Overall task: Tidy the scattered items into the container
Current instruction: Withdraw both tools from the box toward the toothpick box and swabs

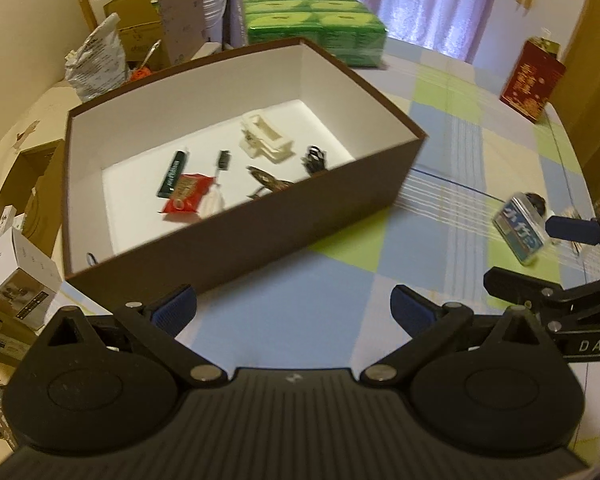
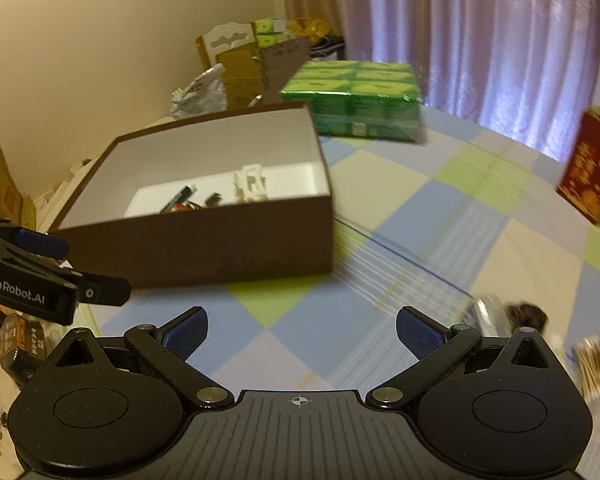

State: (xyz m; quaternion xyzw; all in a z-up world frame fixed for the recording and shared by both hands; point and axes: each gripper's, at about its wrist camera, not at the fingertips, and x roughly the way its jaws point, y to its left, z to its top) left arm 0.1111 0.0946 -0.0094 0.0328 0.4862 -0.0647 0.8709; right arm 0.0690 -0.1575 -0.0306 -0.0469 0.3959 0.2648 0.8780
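A brown box (image 1: 236,236) with a white inside stands on the checked tablecloth. In it lie a green tube (image 1: 171,173), a red packet (image 1: 186,199), a white plastic piece (image 1: 265,139), a black clip (image 1: 315,158) and several other small items. My left gripper (image 1: 294,308) is open and empty, just in front of the box's near wall. My right gripper (image 2: 302,332) is open over bare cloth, to the right of the box (image 2: 204,244). A blue and white packet (image 1: 520,232) lies on the cloth beside its right finger (image 1: 572,230), outside the jaws. A blurred dark object (image 2: 528,314) lies by the packet (image 2: 484,312).
A green multipack (image 1: 316,24) sits behind the box and a red carton (image 1: 532,80) at the far right. Cardboard boxes and bags (image 1: 96,60) crowd the table's left side. A striped bundle (image 2: 592,364) lies at the right edge. Cloth lies bare between box and packet.
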